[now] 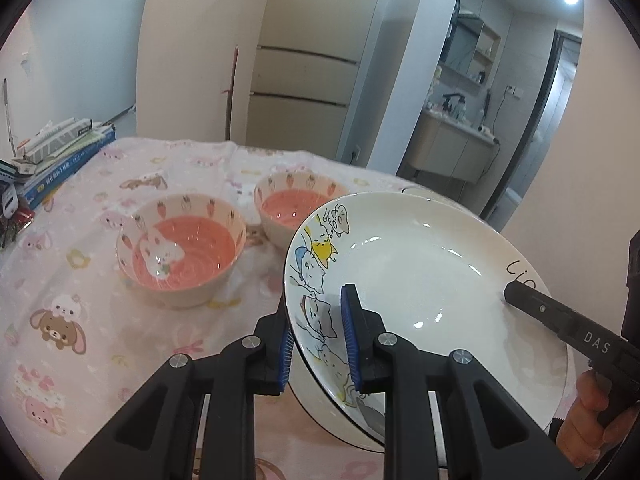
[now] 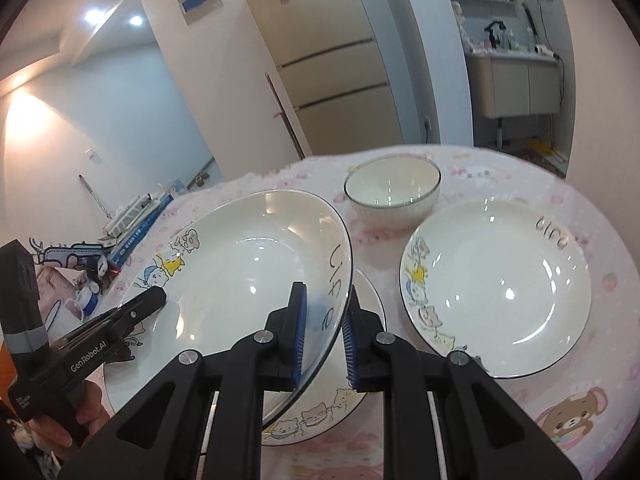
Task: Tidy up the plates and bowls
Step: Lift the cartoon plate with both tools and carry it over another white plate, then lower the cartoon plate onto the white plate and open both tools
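Both grippers clamp the same white plate [image 1: 420,280], a deep one with cartoon cats drawn along one side of its rim and handwriting on the other. The left gripper [image 1: 318,340] has its blue pads nearly together on the cat side, one pad under the rim and one inside. The right gripper [image 2: 324,332] pinches the lettered side the same way, its jaws just a rim's thickness apart. The plate hangs tilted above the table [image 1: 80,280], which is covered by a pink cartoon cloth. In the right wrist view it sits over a second cat plate [image 2: 320,416] lying flat below — whether the two touch is unclear. A third matching plate [image 2: 496,292] lies to the right, with a white bowl [image 2: 392,196] behind it. To the left stand two carrot-patterned bowls with pink insides — a nearer bowl [image 1: 180,248] and a farther bowl [image 1: 296,204].
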A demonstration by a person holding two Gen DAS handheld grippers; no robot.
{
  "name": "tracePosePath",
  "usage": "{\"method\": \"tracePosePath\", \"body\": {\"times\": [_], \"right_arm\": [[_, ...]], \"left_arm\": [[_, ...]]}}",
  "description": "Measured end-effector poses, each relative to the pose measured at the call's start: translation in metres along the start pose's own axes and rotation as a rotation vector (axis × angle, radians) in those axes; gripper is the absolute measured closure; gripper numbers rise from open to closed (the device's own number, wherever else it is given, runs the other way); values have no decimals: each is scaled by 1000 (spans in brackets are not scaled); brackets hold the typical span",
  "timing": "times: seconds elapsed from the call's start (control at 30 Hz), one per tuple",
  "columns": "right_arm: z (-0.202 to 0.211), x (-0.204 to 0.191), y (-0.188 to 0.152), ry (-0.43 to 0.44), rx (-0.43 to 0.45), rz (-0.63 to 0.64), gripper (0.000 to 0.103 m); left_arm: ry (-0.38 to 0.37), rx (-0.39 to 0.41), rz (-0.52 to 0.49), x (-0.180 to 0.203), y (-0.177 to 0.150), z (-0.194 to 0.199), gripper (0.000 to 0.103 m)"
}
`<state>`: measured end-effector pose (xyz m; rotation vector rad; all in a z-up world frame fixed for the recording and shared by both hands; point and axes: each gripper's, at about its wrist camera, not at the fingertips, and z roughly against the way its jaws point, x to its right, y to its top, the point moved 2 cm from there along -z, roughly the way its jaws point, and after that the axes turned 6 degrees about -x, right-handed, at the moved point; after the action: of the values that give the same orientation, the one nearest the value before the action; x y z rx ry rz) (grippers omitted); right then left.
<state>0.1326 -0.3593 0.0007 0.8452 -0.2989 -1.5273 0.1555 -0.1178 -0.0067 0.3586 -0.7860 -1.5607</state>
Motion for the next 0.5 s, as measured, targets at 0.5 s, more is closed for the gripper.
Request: {"method": "tracePosePath", "body": {"times": [0.5], "right_arm": [[-39, -2, -19, -47, -148, 39, 86]], "left_arm": [[85, -117, -17, -13, -23, -32, 79]]}}
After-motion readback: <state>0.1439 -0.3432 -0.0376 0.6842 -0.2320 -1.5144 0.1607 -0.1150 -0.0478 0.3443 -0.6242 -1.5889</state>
